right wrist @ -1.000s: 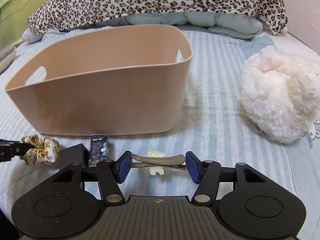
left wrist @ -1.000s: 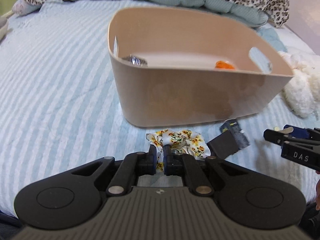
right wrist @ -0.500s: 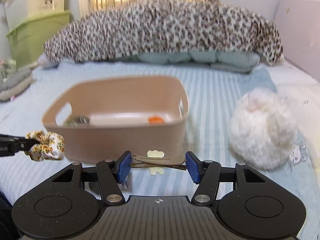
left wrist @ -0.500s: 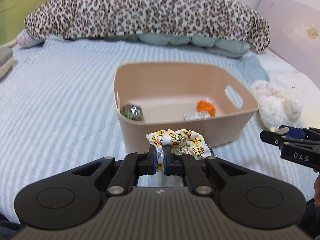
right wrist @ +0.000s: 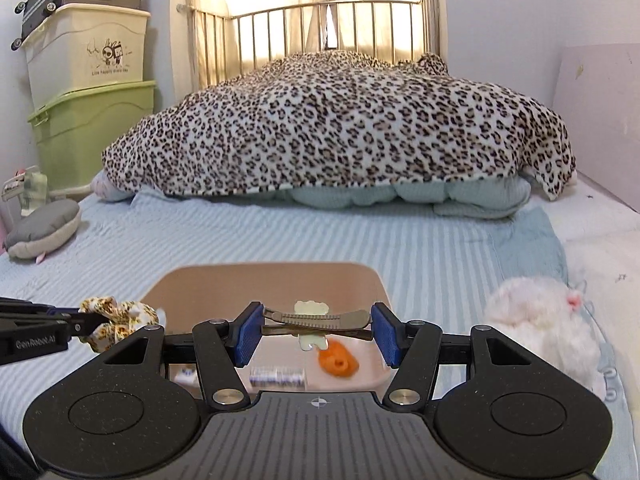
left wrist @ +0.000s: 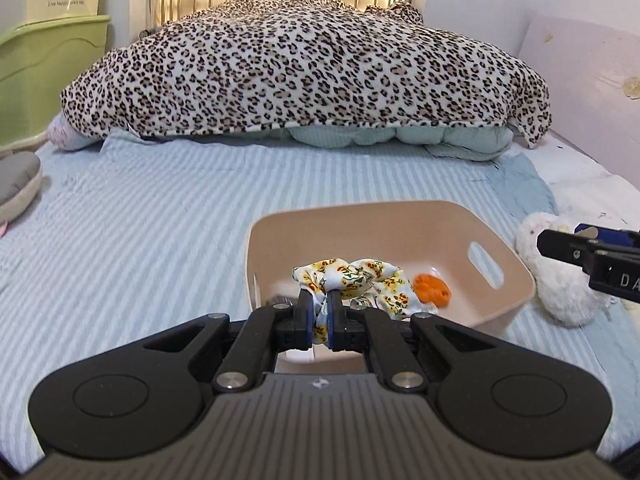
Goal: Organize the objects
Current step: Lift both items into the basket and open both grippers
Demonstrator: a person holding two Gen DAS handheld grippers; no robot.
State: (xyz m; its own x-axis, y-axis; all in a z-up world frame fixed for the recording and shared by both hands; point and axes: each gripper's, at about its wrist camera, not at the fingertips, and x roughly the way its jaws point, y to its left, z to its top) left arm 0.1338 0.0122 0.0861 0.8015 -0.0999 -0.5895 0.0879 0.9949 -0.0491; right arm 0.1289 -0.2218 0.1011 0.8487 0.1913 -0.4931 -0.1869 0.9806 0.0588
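My left gripper [left wrist: 318, 312] is shut on a floral scrunchie [left wrist: 360, 280] and holds it above the near left part of the beige bin [left wrist: 516, 280]. The scrunchie also shows in the right wrist view [right wrist: 116, 316]. My right gripper [right wrist: 316, 334] is shut on a metal hair clip [right wrist: 316, 320] with a pale charm, held lengthwise between the blue pads above the bin [right wrist: 264, 276]. An orange item [left wrist: 432, 288] lies inside the bin, also in the right wrist view [right wrist: 338, 362], next to a small packet [right wrist: 276, 378].
A white plush toy [right wrist: 540, 320] lies right of the bin. A leopard-print blanket [right wrist: 340, 128] is heaped at the far end of the striped bed. A grey cushion [right wrist: 44, 228] lies at the left edge. Storage boxes [right wrist: 88, 92] stand beyond it.
Both grippers rose from the bed in front of the bin to above it, carrying the scrunchie and the hair clip. The dark objects on the bed dropped out of view.
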